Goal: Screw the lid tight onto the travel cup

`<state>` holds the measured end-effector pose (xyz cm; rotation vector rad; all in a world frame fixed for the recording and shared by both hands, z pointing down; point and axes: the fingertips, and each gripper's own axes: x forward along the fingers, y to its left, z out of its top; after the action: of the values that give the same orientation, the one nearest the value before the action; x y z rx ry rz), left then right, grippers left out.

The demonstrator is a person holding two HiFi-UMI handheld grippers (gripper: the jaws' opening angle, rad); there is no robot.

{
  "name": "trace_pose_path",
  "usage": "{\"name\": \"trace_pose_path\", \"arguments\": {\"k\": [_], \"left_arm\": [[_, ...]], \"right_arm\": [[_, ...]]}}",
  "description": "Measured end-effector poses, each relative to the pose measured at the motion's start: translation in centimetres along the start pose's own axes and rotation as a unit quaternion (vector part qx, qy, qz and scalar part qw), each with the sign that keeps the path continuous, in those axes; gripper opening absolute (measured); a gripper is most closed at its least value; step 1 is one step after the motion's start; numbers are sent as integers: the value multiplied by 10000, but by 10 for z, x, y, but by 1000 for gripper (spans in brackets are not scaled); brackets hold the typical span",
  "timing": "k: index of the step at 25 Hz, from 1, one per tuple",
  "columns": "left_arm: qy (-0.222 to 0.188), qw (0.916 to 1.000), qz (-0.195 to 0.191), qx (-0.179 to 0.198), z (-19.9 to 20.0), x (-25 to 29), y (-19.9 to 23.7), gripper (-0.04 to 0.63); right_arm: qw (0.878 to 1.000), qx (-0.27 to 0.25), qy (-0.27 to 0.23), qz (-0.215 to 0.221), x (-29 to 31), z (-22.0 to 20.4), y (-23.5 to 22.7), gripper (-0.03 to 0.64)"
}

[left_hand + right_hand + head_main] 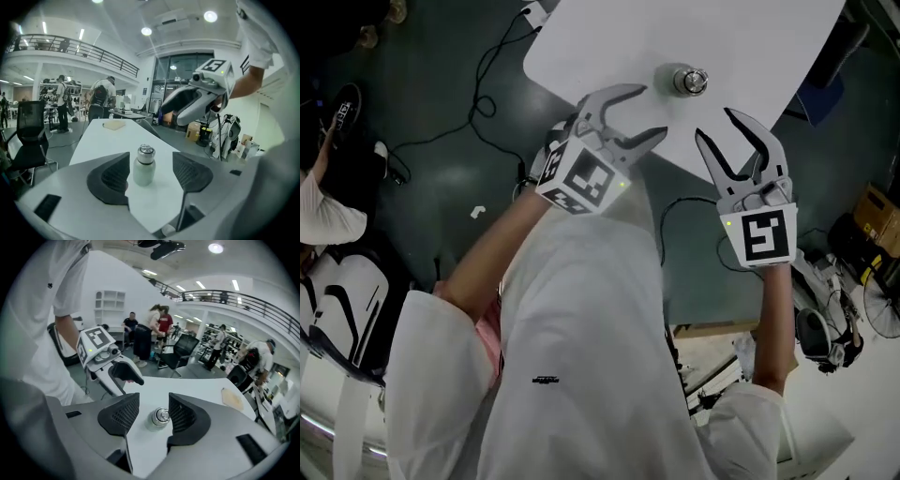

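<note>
Both sets of jaws are spread apart right now, with nothing clamped in either one. The left gripper (649,111) has its two dark ribbed pads (111,177) wide open, and the travel cup (143,172) stands upright in the gap between them, a bit further out than the tips. None of the views shows either pad touching it.

Same deal on the right gripper (714,124): its jaws are parted and the cup sits in line with the gap, seen more from above. It's closer to the right-hand pad (183,416), whose edge overlaps it in that view. In the head view, though, the fingertips are clearly short of the cup.

The silver lid (146,151) is sitting on top of the pale cup body. I can't tell how far it's screwed down.

The cup is on a white table (759,42), out past both sets of jaws, with the grippers coming at it from two sides. A flat tan thing (114,124) lies way beyond the left jaws at the far end of the table. People are standing around in the background behind both grippers.
</note>
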<state>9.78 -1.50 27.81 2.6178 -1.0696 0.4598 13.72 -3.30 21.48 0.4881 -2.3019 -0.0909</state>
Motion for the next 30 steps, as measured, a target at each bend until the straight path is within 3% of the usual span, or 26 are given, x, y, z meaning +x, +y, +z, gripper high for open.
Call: {"name": "trace_pose_path", "arguments": {"k": [4,8,10,14,18,21,23,27,30], "left_arm": [[55,9998,-80,155,-17,34,14,322],[122,9986,-181,490,-29,68,22,339],[166,9975,-247,646,-35,83,24,342],[334,9942,-560,852,-55,107,22,352],[232,9919,-735,1011,-59,130,14,369],[117,9902,-708,1201,-55,148,12,383],[55,9893,-697,1284,-56,157,14,383],[-29,9891,-556,1365,-55,164,23,372],[-133,9897,-570,1310,-56,164,24,367]], "right_arm": [[9905,-1023,138,913,29,-3,-10,197],[9645,-1951,497,1709,49,-16,-18,227],[9417,-2521,755,2097,57,-27,-17,230],[8781,-3748,1270,2689,70,-55,-16,262],[8136,-4601,1587,3181,77,-81,-16,270],[7720,-5107,1719,3370,86,-95,-21,270],[7509,-5320,1782,3484,95,-103,-21,270],[7266,-5660,1793,3457,109,-107,-22,241],[7000,-5985,1768,3472,107,-109,-23,239]]}}
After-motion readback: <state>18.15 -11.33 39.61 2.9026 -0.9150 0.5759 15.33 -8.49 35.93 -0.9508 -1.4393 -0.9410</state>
